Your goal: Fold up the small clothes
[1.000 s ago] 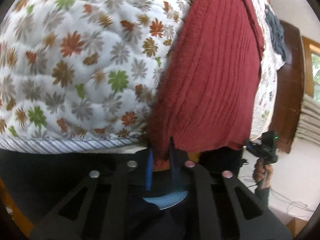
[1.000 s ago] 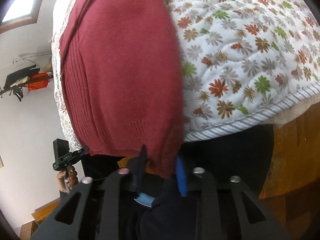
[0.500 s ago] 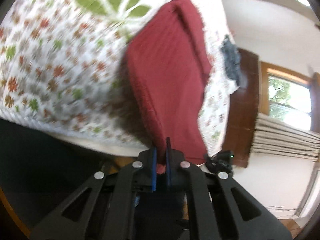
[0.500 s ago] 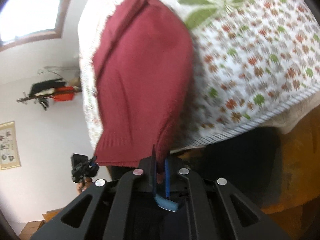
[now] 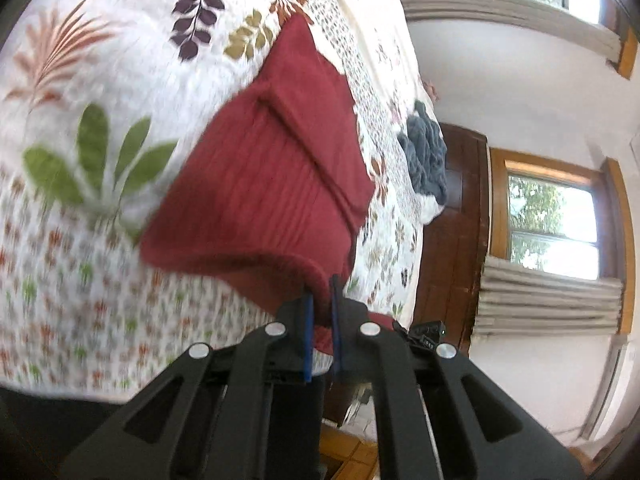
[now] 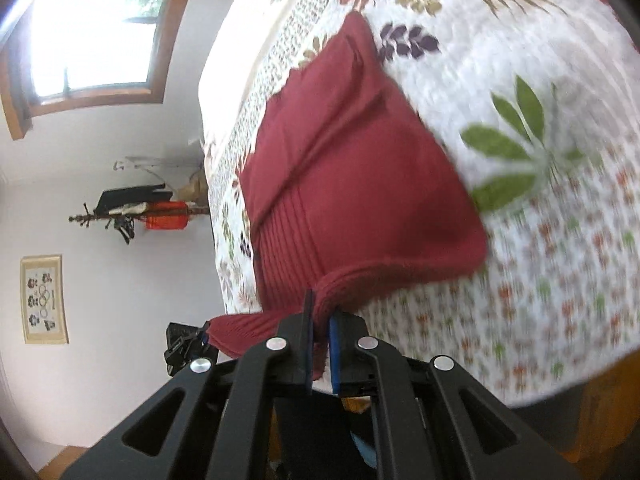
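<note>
Red knit garment (image 5: 264, 184), ribbed, lying on a bed under a white floral quilt (image 5: 80, 80); the far part rests flat on the quilt ahead of the fingers, the near hem is lifted off it. Left gripper (image 5: 320, 300): blue-edged fingers (image 5: 307, 332) clenched on one corner of the near hem, cloth pinched between them; the fabric directly behind the fingers is hidden by the black gripper frame. Right gripper (image 6: 320, 312): fingers (image 6: 334, 344) likewise clamped on the other hem corner, a rolled edge of the garment (image 6: 280, 200) bulging just ahead of them and a loose flap hanging to their left. Between the two grips the hem sags in a curve. Quilt print near the fingers is smeared by motion blur; leaf motifs further ahead read more clearly. Dark blue-grey cloth (image 5: 428, 160), crumpled, lies on the far right edge of the bed, beyond the garment; kind cannot be told. Dark wooden furniture (image 5: 452, 240) beside the bed, partly cut off. Window (image 5: 556, 224) to the right. Coat rack (image 6: 132, 212) with dark and orange items, small and indistinct, left of the right fingers.
</note>
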Demonstrator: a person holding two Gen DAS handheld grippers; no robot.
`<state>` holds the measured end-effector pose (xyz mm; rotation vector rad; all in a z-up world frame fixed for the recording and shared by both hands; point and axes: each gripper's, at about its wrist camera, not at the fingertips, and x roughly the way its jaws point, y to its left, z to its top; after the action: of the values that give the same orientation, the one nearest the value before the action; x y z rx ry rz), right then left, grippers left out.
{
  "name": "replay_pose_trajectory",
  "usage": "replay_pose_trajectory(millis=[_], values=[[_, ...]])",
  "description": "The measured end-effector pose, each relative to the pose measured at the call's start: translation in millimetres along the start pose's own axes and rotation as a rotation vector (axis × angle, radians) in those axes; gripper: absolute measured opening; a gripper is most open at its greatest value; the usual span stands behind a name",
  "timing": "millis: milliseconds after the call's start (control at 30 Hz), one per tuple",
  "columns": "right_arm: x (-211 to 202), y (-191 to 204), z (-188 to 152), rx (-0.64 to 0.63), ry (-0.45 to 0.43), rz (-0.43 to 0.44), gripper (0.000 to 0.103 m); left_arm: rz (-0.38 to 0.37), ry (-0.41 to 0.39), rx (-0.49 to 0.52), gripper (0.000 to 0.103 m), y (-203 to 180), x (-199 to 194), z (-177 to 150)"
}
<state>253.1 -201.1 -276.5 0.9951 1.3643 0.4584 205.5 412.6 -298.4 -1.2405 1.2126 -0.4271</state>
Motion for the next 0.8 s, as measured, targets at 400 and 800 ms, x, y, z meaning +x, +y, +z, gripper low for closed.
replay_pose_trajectory(millis=[400, 800], values=[[79, -33, 113, 0.113, 0.030, -0.094, 0.009, 0.165, -0.019, -0.097, 0.006, 34, 60, 109], [62, -14, 111, -0.117, -0.049, -0.235, 0.040, 0.309, -0.059, 0.233, 0.038, -12, 54, 116]])
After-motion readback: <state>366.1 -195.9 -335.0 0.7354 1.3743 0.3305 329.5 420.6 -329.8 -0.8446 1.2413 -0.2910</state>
